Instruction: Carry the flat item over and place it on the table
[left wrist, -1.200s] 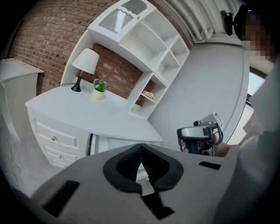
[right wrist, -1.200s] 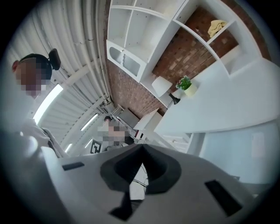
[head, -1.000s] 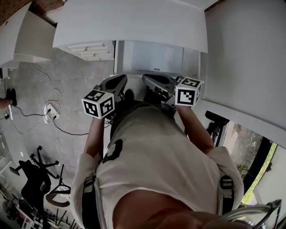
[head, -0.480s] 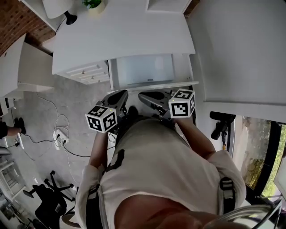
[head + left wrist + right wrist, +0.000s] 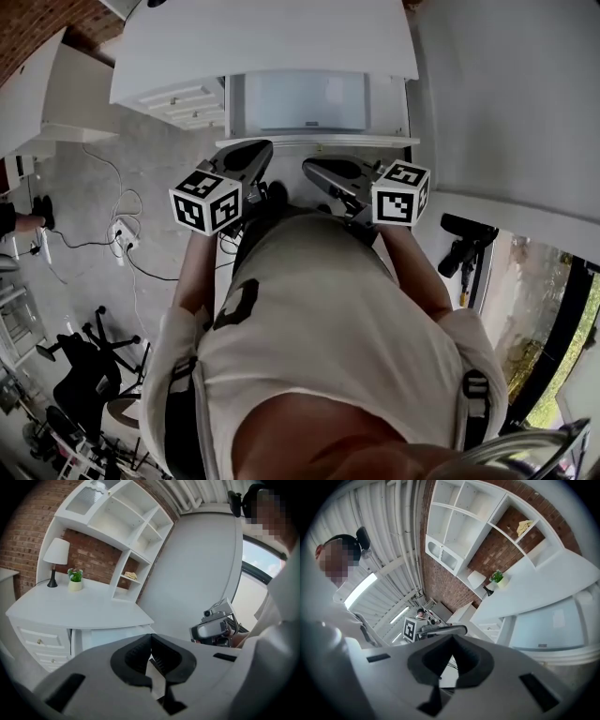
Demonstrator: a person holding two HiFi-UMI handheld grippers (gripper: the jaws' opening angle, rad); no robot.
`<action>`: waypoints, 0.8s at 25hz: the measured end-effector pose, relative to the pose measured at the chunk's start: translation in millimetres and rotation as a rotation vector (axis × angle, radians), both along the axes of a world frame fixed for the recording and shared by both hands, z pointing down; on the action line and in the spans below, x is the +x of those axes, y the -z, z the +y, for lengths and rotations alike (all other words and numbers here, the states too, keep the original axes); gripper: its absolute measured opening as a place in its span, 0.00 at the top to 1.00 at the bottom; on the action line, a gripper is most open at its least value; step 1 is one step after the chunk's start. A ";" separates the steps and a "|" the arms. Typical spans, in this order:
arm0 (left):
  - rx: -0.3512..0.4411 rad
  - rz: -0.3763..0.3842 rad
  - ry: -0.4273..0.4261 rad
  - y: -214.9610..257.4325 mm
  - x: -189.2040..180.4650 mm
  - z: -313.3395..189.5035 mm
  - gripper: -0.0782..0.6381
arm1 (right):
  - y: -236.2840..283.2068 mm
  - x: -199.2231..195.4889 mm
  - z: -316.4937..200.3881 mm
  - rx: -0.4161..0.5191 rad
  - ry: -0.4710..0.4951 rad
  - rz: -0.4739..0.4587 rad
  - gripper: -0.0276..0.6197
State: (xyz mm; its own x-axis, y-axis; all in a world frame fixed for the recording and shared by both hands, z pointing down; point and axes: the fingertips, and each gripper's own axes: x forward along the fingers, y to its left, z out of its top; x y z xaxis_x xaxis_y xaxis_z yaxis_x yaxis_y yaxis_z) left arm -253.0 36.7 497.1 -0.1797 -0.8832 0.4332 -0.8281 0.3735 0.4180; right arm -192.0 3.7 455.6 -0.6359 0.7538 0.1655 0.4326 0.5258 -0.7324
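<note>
- Item to carry: no flat item shows between either pair of jaws, and I cannot pick it out for certain anywhere in these views.
- The left gripper (image 5: 151,643) has its pads pressed together on nothing; only pale floor shows through the gap behind them.
- The right gripper (image 5: 452,643) is likewise closed and empty.
- In the head view both sit side by side at frame centre, close to the person's torso and aimed at the white desk (image 5: 272,47). Judging by that, this is an approach with nothing in hand, not a carry.
- A pale framed panel (image 5: 305,101) lies just below the desk's front edge; whether it is a drawer or a tray I cannot tell.
- The desk's small drawers (image 5: 178,101), upper left, are closed.
- A lamp (image 5: 57,555) and a potted plant (image 5: 74,576) stand on the desktop.
- The shelf unit (image 5: 117,508) above is mostly bare; one low compartment holds a small yellowish thing (image 5: 131,575).
</note>
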 end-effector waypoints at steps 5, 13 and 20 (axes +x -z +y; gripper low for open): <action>-0.018 -0.022 0.040 8.7 11.7 -0.4 0.86 | 2.0 26.3 -15.5 -0.044 -0.013 0.007 0.94; -0.057 0.017 0.072 -3.2 60.3 -6.1 0.86 | -7.5 67.6 -16.9 -0.088 0.041 0.029 0.94; -0.088 0.039 0.093 -12.8 86.0 2.7 0.86 | -20.4 90.2 -4.7 -0.140 0.092 0.073 0.94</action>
State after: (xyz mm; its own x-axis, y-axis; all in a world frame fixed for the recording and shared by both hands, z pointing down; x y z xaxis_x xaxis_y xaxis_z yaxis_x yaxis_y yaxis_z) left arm -167.0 39.4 509.9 -0.2411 -0.8218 0.5162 -0.7719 0.4848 0.4113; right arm -101.8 -0.9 476.0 -0.5530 0.8274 0.0979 0.4171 0.3766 -0.8271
